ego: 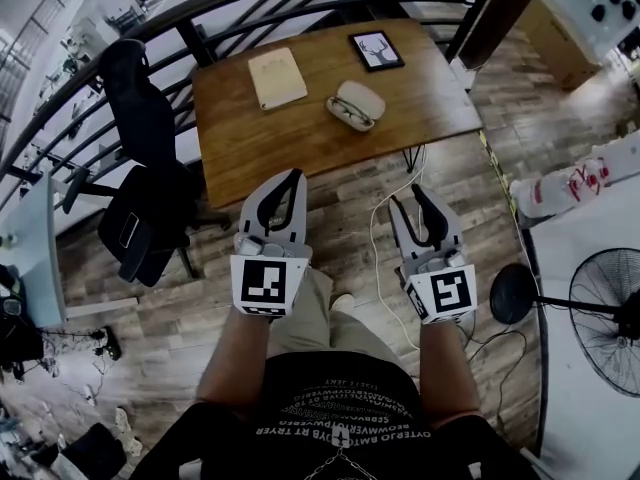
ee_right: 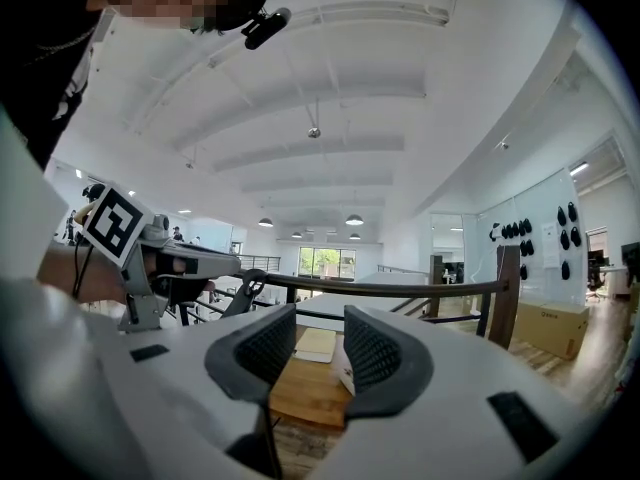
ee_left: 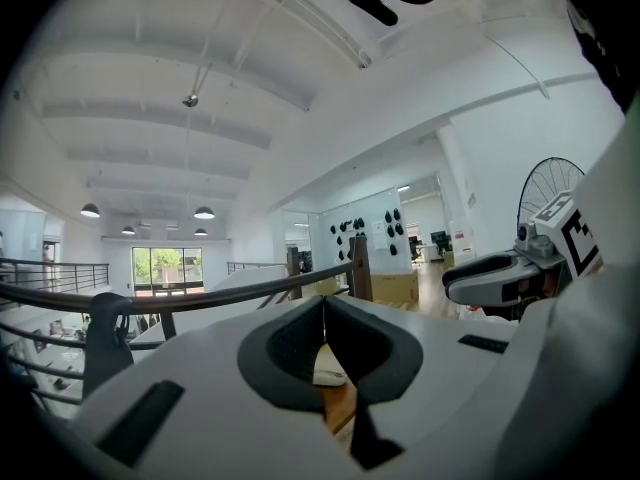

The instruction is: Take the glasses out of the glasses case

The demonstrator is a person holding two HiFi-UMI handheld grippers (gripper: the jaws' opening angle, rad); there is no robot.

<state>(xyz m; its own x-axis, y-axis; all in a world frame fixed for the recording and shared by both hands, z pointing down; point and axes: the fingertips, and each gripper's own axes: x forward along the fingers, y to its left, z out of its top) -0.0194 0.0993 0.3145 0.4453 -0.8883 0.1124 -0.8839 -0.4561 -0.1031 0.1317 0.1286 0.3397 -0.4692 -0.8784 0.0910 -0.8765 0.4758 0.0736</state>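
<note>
Head view: my 2 grippers hang above the plank floor (ego: 350, 218), short of the brown wooden table (ego: 290, 138). The open white oval glasses case (ego: 362, 95), with the dark-rimmed glasses (ego: 351, 112) inside, lies on it. That is 1 o'clock from my left gripper (ego: 292, 176), whose jaws meet at the tips on nothing, and 11 o'clock from my right gripper (ego: 415, 194), jaws apart and empty. From the case, a beige notepad (ego: 277, 76) lies at 10 o'clock and a black-framed deer picture (ego: 377, 50) at 1 o'clock.

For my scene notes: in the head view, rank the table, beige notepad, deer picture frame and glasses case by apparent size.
Largest is the table.
Next, the beige notepad.
The open glasses case and the deer picture frame look about alike, so I won't rank those two.
</note>
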